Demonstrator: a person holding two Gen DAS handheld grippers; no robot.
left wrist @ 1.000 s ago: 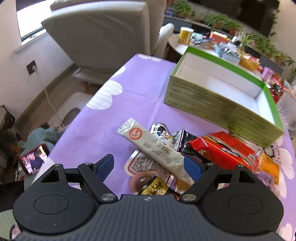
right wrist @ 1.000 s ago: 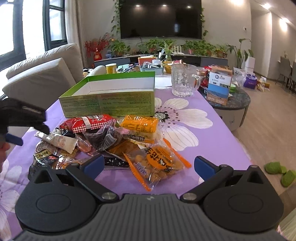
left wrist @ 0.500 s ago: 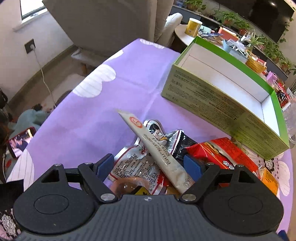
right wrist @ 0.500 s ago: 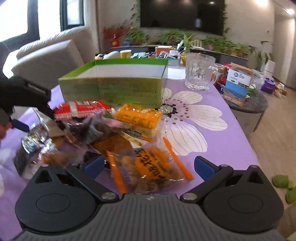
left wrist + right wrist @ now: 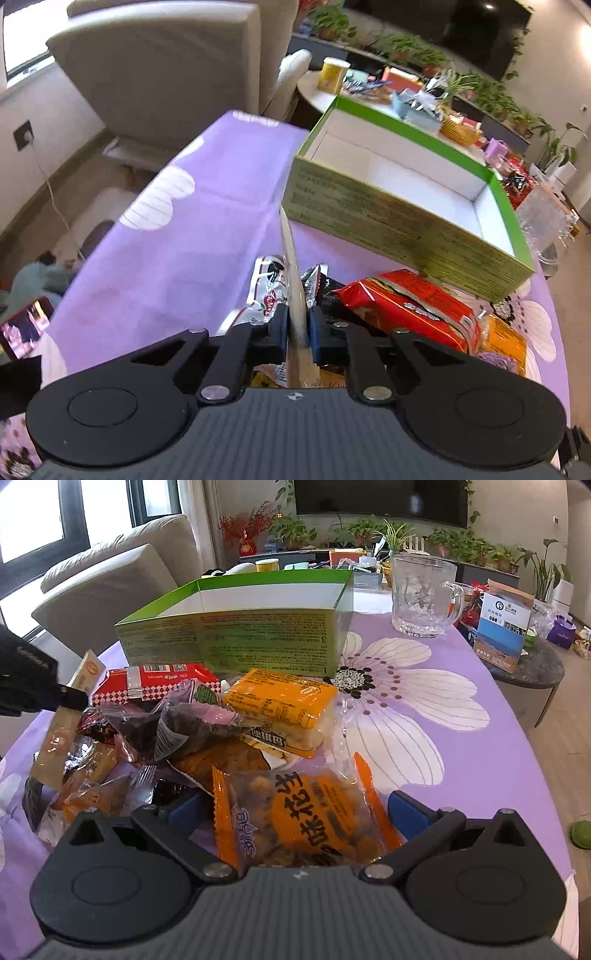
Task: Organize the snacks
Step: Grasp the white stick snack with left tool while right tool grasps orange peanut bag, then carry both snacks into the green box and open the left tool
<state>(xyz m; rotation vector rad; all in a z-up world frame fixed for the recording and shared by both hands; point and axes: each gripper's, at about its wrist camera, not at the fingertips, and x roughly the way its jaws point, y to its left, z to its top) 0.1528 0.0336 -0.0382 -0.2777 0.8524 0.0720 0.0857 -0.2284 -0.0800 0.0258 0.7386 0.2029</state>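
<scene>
Both views: left claw (image 5: 299, 332) on stick packet (image 5: 293, 273); glass mug (image 5: 423, 594) right-view only.

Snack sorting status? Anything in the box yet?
Nothing done: green box is empty. In hand: left tongs shut on a long beige packet. Right tongs open around the orange peanut bag. Left: the whole snack pile.

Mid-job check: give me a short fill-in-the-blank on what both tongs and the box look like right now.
1. The left tongs are shut on a long ____ snack stick.
2. The green box holds ____ snacks.
3. The right tongs stand ____ around the orange peanut packet.
4. The glass mug stands on the ____ tablecloth.

Missing words: beige; no; open; purple
</scene>
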